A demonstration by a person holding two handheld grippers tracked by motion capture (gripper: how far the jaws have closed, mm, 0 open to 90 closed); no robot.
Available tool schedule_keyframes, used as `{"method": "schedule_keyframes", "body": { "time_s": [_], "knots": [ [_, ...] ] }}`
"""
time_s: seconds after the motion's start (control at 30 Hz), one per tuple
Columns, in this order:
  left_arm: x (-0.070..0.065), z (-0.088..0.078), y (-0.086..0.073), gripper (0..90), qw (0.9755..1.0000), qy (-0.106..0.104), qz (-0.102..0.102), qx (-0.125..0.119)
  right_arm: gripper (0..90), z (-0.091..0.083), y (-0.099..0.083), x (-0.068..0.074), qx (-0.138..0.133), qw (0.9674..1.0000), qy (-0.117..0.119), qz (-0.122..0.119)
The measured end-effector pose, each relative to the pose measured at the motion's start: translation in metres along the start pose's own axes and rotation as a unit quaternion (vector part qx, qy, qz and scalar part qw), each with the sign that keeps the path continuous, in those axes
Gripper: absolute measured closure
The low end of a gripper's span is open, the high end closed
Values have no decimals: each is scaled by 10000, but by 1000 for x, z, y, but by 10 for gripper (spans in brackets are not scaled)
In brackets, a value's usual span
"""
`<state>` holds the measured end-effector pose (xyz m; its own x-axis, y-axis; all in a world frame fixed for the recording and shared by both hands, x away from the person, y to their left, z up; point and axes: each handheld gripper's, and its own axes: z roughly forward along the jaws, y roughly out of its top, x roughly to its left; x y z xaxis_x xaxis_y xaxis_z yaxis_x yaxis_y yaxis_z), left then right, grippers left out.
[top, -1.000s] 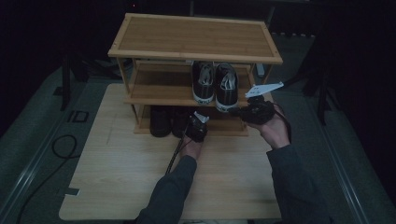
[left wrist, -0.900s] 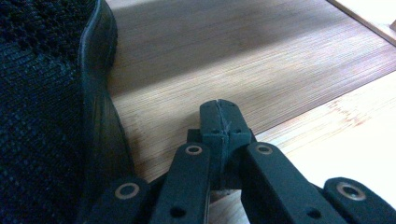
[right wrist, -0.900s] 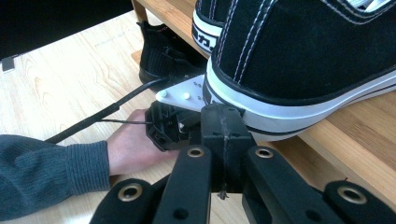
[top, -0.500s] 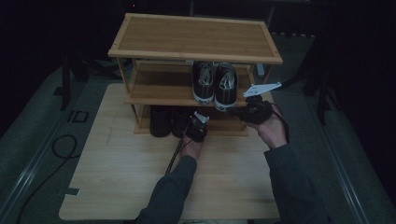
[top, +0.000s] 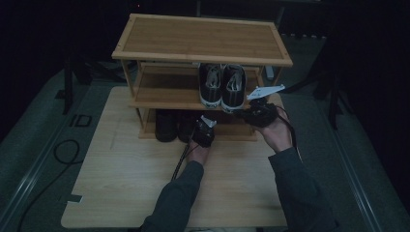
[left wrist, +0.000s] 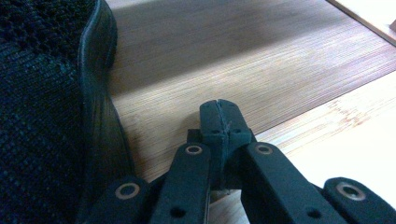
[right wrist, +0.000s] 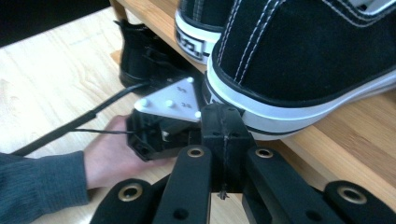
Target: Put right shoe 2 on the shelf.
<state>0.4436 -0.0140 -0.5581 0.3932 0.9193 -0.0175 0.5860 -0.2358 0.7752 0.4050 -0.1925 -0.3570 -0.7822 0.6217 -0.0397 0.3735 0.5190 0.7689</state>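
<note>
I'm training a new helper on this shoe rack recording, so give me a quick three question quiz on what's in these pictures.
1. True or false: the right gripper is shut, with nothing between its jaws.
2. On which shelf of the wooden rack does the pair of black and white sneakers stand: A top, B middle, C bottom?
3. What lies just beside the left gripper in the left gripper view?

Key
1. True; the jaws meet, close to the white sole of a sneaker.
2. B, the middle shelf.
3. A black mesh shoe resting on the bottom shelf; the shut jaws are apart from it.
</note>
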Motion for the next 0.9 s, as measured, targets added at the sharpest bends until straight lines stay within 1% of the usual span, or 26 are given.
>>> {"method": "schedule_keyframes", "body": {
  "time_s": [0.03, 0.23, 0.37, 0.43, 0.53, 0.6, 0.8, 0.9],
  "knots": [
    [0, 0, 0, 900, 10000, 3, 1, -2, 900, 0, -1, -1, -12, 10000, 41, 20],
    [0, 0, 0, 900, 10000, 19, 6, 1, 900, 0, -1, -2, -19, 10000, -5, 17],
    [0, 0, 0, 900, 10000, 15, 2, 2, 900, 2, -1, -2, -8, 10000, -58, 18],
    [0, 0, 0, 900, 10000, -7, -10, -1, 900, 4, 0, -2, -13, 9999, -168, 38],
    [0, 0, 0, 900, 10000, -8, -8, 3, 900, 6, 0, -3, 15, 9999, -117, 61],
    [0, 0, 0, 900, 10000, -10, -8, -4, 900, 7, 0, -3, 19, 9999, -151, 68],
    [0, 0, 0, 900, 10000, -8, 4, 2, 900, 8, 0, -4, 9, 9999, -151, 80],
    [0, 0, 0, 900, 10000, -11, 12, 11, 900, 10, 0, -5, 35, 9994, -328, 129]
  ]
}}
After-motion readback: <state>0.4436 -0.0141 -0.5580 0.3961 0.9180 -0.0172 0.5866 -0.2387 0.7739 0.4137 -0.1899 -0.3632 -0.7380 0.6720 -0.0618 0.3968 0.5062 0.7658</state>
